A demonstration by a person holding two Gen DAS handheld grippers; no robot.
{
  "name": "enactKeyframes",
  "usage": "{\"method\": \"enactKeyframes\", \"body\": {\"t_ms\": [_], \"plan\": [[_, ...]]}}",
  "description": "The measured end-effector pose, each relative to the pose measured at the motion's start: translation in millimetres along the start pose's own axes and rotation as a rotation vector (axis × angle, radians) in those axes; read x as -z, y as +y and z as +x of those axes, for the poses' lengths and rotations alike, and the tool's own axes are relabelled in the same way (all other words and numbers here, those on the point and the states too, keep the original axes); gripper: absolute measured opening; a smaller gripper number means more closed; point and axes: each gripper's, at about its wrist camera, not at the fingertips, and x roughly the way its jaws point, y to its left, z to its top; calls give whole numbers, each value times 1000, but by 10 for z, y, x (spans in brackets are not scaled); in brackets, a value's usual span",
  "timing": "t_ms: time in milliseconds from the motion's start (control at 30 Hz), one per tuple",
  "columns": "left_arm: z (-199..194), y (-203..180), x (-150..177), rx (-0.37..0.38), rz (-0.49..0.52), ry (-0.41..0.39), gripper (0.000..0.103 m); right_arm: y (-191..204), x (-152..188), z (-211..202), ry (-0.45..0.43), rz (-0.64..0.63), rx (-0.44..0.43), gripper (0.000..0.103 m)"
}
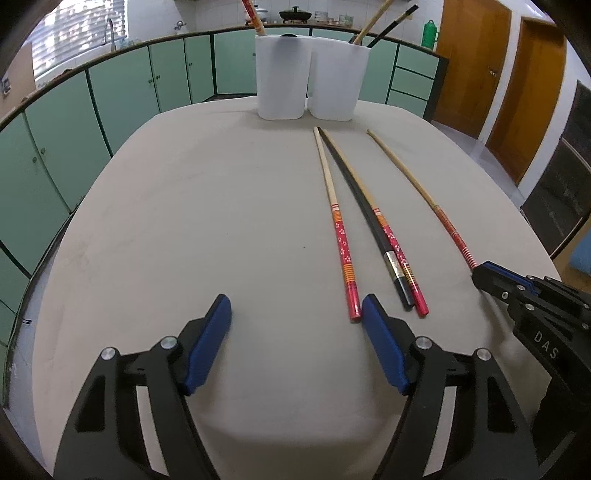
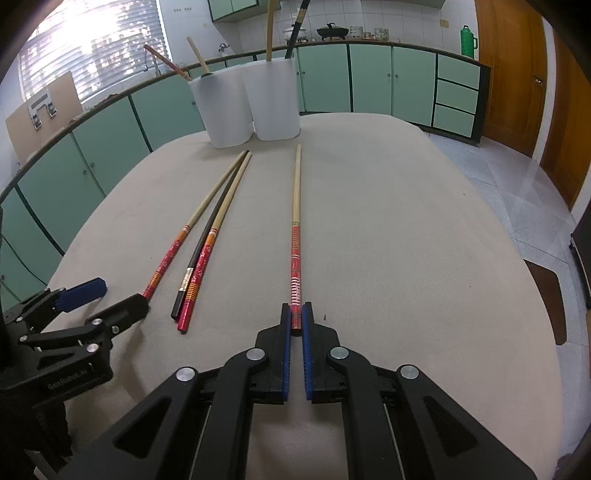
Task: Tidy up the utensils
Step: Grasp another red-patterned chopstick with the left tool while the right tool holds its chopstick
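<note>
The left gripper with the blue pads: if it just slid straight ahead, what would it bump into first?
Probably nothing soon. The left gripper is open over bare beige tablecloth; the nearest red-handled bamboo chopstick lies just right of its line. Far ahead stands the left white plastic container, though depth is uncertain.

Green cabinets [image 2: 371,79] run along the far wall. A green bottle [image 2: 468,41] stands on top of them near a brown door [image 2: 511,74]. A black pot [image 1: 295,15] sits farther along. Bright light comes through a window [image 2: 92,48] with blinds. The floor [image 2: 517,177] has pale tiles.
</note>
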Motion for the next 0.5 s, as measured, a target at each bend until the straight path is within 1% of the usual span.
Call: {"method": "enactKeyframes", "body": {"t_ms": [100,167,200,267,300,367,433,500], "plan": [[7,-38,-10,2,16,-1,67,-1,-1,2,1,2,-2,6],[9,-73,-18,6,29,-5,58,-2,-1,5,2,4,-5,6],[7,-84,-20,9,34,-6,55,-2,0,11,3,6,-7,6],[5,-116,-20,24,47,-8,39,2,5,15,3,7,-9,6],[3,-135,-16,29,54,-9,34,3,6,15,3,7,-9,6],[-2,-184,-10,44,74,-10,12,6,10,15,2,8,-10,6],[0,-234,-3,43,95,-11,6,3,13,13,0,9,-11,6],[1,-246,-2,40,96,-12,6,3,16,13,-1,10,-12,6]]}}
